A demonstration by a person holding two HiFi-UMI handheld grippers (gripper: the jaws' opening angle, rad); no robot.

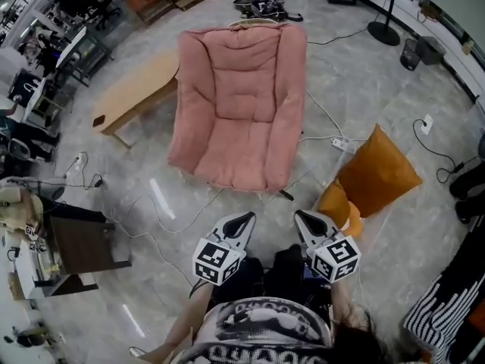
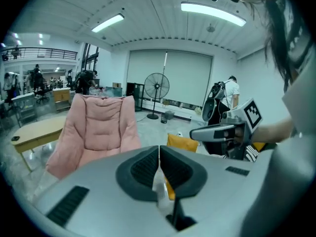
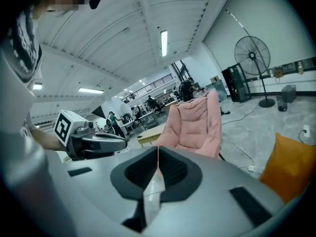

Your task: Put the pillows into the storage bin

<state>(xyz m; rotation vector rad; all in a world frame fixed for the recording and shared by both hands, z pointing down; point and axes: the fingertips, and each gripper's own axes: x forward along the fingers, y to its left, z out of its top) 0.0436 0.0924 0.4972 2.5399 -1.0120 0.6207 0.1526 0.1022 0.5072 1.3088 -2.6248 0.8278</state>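
With our left gripper [image 1: 242, 220] and right gripper [image 1: 303, 218] both closed and empty at lower centre, we judge the step is reaching for the orange pillow [image 1: 377, 174] at right, which calls for opening the jaws first.

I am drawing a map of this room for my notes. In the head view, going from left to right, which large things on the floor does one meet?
wooden bench → pink chair → orange pillow
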